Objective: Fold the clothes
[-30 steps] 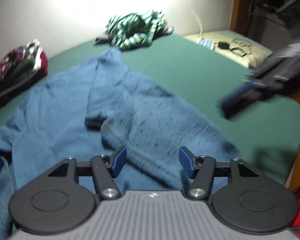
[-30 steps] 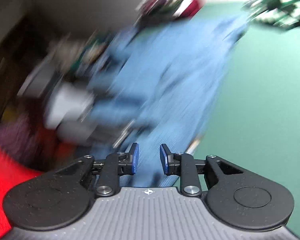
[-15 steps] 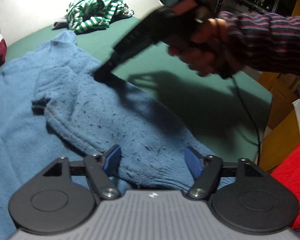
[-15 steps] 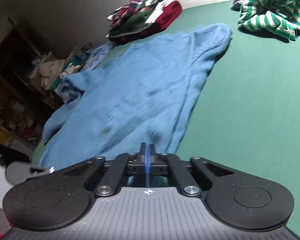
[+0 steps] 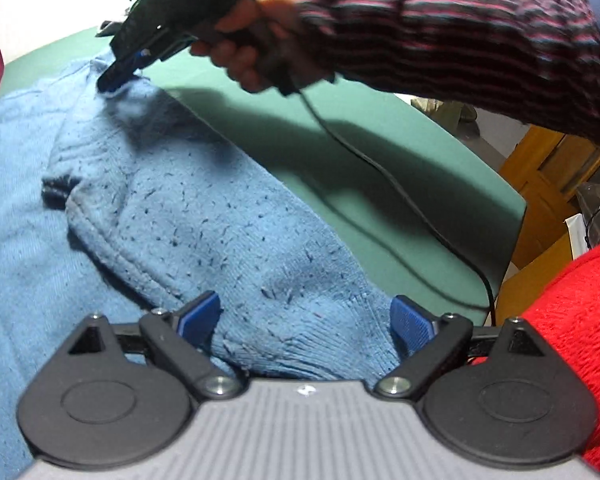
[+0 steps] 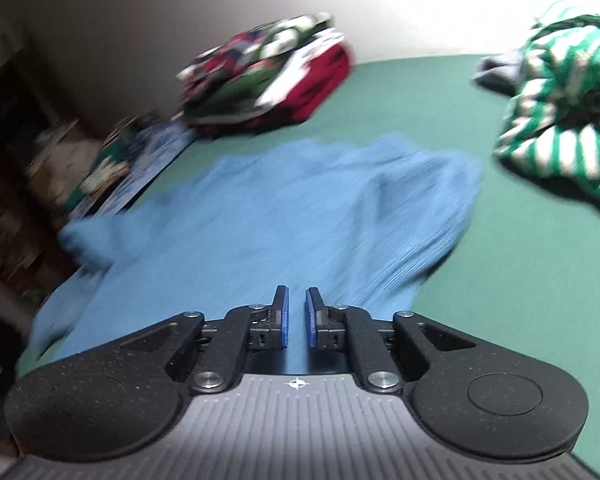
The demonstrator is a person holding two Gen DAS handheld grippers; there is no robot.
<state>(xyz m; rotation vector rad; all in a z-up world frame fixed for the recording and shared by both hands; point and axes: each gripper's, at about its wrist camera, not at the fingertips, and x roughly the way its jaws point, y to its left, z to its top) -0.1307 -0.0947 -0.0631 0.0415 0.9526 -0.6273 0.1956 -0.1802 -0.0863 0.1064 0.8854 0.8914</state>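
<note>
- Our left gripper [image 5: 306, 320] is opening wide; the blue sweater's [image 5: 220, 232] hem lies loose between its jaws.
- Our right gripper [image 6: 296, 316] shows a narrow slit between its pads at the sweater's far corner; we cannot tell whether it pinches cloth.
- Bare green table [image 5: 380, 152] runs right to its edge.
- A striped shirt [image 6: 560, 132] and a clothes pile [image 6: 272, 76] sit beyond.

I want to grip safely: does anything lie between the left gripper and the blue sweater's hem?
Nothing visible does. The left gripper, jaws opening, hangs directly over the blue sweater at its hem, with only knit between the jaws. The black cable lies off to the side on the green table.
</note>
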